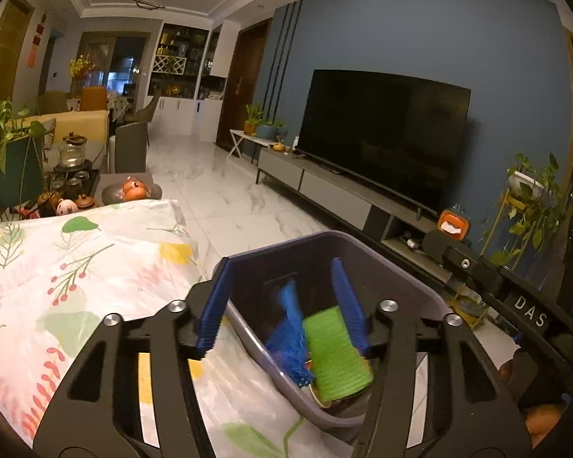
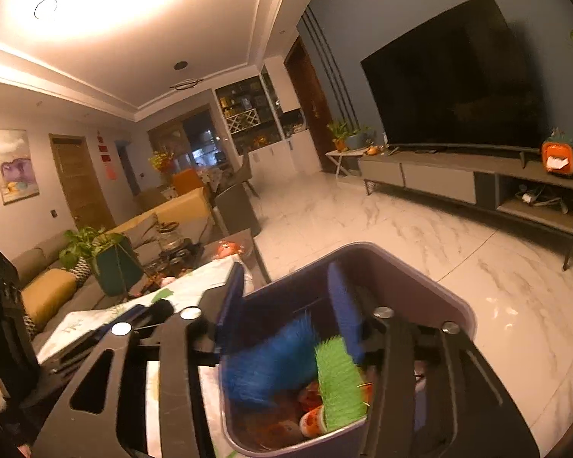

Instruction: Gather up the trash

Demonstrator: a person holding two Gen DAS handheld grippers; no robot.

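A purple-grey trash bin (image 1: 366, 246) stands by the edge of the table. In the left wrist view my left gripper (image 1: 279, 301) is open, with its left finger outside the bin's wall and its right finger over the inside. A blue foam net (image 1: 292, 339) and a green foam net (image 1: 336, 355) lie blurred in the bin between them, touching neither finger. My right gripper (image 2: 286, 305) is also open over the bin (image 2: 420, 267). There the blue net (image 2: 271, 362) and green net (image 2: 340, 378) rest on orange scraps (image 2: 309, 416).
A floral tablecloth (image 1: 76, 267) covers the table left of the bin. Beyond it stand a tea set (image 1: 68, 175), a plate of oranges (image 1: 133, 191) and a potted plant (image 1: 15, 164). A TV (image 1: 382, 133) on a low cabinet (image 1: 324, 187) lines the right wall across open marble floor (image 1: 225, 198).
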